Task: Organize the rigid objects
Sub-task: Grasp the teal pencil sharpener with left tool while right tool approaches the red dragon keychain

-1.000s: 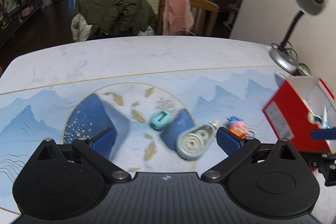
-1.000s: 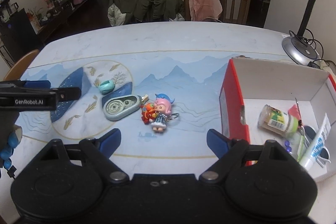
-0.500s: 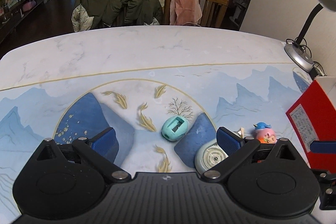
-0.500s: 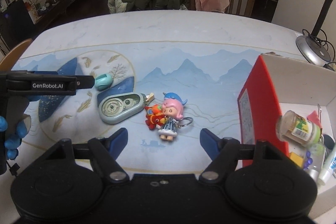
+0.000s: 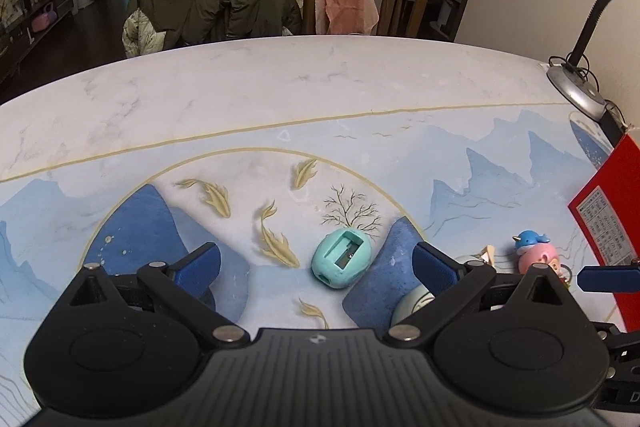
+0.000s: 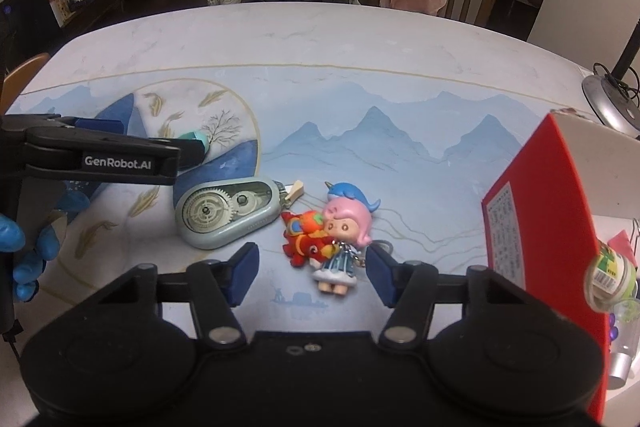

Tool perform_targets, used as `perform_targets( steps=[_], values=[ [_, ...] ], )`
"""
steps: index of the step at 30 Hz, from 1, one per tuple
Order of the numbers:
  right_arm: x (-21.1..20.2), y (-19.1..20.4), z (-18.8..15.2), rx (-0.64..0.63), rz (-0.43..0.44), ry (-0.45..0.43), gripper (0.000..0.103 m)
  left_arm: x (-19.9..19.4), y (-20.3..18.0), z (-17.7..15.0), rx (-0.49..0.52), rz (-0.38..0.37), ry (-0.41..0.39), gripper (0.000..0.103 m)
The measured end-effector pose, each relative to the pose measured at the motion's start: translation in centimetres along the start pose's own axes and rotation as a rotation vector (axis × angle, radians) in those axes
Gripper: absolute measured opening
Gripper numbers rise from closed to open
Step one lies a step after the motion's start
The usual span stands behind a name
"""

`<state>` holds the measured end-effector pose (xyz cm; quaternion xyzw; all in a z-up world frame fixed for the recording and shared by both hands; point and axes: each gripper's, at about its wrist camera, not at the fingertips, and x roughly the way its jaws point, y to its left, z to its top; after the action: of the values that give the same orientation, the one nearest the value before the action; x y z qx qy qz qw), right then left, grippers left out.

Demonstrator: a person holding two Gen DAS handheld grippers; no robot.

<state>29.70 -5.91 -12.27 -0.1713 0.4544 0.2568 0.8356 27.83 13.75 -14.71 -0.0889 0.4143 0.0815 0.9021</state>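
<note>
While right tongs (image 6: 310,267) close around doll keychain (image 6: 340,235), untouched | left tongs (image 5: 316,263) released | correction tape (image 6: 224,213) beside doll

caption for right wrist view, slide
Right gripper open, its fingers closing around the doll keychain, beside the correction tape.

Teal sharpener (image 5: 342,263), pink-haired doll (image 6: 343,235), red box (image 6: 548,227)

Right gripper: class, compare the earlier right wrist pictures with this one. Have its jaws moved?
Yes. The right gripper has just been closing: its pads now flank the pink-haired doll keychain, without pressing it, where earlier they stood wider than the toy.
</note>
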Motion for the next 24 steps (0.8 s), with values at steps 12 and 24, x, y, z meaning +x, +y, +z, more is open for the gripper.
perform_targets(
  steps=[12, 24],
  values=[
    [0.9, 1.7, -0.3, -0.061, -0.106, -0.013, 0.045, 1.6, -0.1, -0.4, 0.044, 0.03, -0.022, 0.102],
    [1.7, 3.3, -0.7, -0.171, -0.224, -0.015, 0.032, 1.9, -1.4, -1.1, 0.149, 0.045, -0.067, 0.081]
  ],
)
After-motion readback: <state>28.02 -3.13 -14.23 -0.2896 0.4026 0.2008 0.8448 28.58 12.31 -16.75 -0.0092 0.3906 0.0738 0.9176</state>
